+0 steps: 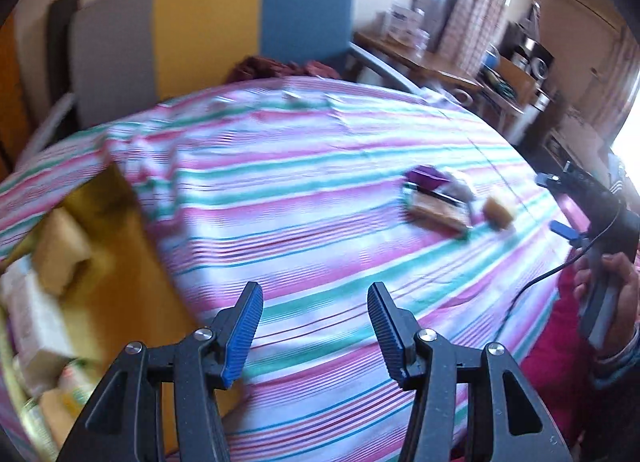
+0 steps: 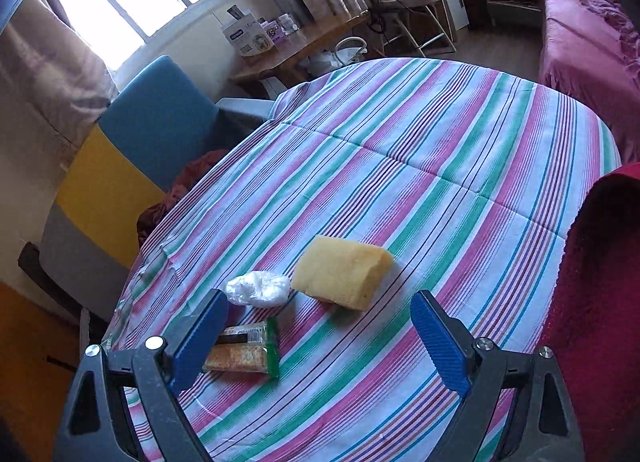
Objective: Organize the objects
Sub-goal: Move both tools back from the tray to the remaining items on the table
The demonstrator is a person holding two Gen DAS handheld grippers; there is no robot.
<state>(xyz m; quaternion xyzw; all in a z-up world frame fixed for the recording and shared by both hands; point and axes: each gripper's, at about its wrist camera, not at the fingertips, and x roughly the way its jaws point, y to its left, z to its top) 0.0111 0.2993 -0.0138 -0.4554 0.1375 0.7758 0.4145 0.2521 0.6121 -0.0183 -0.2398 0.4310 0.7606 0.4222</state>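
Observation:
In the right wrist view a yellow sponge (image 2: pixel 342 276), a crumpled white plastic bag (image 2: pixel 258 288) and a cracker packet (image 2: pixel 244 350) lie close together on the striped tablecloth (image 2: pixel 440 166). My right gripper (image 2: pixel 320 296) hangs open just in front of them, its left finger covering part of the packet. The left wrist view, blurred, shows the same cluster (image 1: pixel 438 198) with a purple item (image 1: pixel 424 178) far to the right. My left gripper (image 1: pixel 315 290) is open and empty over bare cloth. A hand holds the right gripper (image 1: pixel 554 204) at that view's right edge.
A yellow open box (image 1: pixel 112 222) holding a beige block (image 1: pixel 60 250) and packets sits at the left. A blue, yellow and grey chair (image 2: pixel 152 122) stands behind the table. Red fabric (image 2: pixel 600 282) lies at the right edge, a wooden side table (image 2: pixel 296 50) beyond.

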